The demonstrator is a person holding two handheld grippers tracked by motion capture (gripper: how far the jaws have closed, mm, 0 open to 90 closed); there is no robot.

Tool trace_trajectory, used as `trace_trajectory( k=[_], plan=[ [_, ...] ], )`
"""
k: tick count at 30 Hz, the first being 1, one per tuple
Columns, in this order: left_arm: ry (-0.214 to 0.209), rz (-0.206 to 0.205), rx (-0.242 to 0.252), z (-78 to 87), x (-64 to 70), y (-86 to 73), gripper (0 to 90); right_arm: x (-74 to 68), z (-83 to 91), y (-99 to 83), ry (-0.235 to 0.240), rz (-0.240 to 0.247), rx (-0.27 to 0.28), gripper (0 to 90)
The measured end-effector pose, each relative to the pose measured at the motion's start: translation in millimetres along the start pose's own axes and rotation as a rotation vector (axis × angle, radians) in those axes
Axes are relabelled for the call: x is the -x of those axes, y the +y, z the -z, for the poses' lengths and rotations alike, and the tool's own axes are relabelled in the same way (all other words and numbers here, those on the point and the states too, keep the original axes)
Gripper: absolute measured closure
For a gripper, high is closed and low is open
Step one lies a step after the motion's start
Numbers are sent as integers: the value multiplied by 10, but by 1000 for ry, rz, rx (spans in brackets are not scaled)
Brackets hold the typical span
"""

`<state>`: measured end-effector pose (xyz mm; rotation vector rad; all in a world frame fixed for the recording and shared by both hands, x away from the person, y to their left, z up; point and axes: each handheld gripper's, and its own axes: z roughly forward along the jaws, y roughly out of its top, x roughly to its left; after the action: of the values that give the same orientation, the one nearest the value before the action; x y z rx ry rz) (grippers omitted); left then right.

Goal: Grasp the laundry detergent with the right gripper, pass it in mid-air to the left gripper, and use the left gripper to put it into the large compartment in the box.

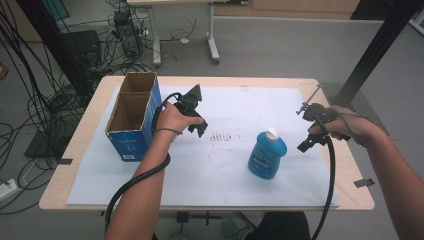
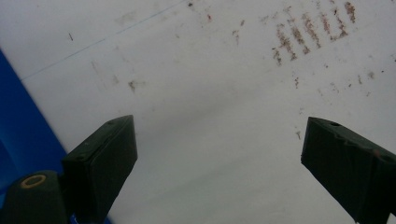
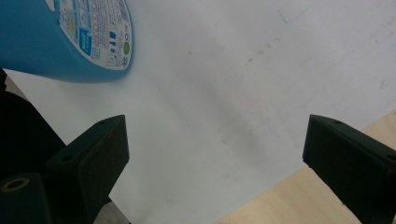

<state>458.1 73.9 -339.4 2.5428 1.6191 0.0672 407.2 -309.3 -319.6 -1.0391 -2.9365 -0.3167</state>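
- The blue bottle (image 1: 267, 155) is standing upright on the white sheet (image 1: 220, 175), just left of your right tool (image 1: 312, 131), whose jaws are gaping with nothing between them.
- Your left tool (image 1: 192, 112), likewise spread and holding nothing, is hovering farther off, beside the cardboard box (image 1: 132, 115).
- Open sheet is lying all round the bottle; the tabletop (image 1: 357, 200) edge is sitting beyond your right tool.
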Motion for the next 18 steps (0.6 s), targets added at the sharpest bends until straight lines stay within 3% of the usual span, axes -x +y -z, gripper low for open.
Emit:
trace_trajectory(
  k=[18],
  plan=[
    [4,-5,10,29,50,-45,111,-231,-88,-234,-1,-10,21,69]
  ],
)
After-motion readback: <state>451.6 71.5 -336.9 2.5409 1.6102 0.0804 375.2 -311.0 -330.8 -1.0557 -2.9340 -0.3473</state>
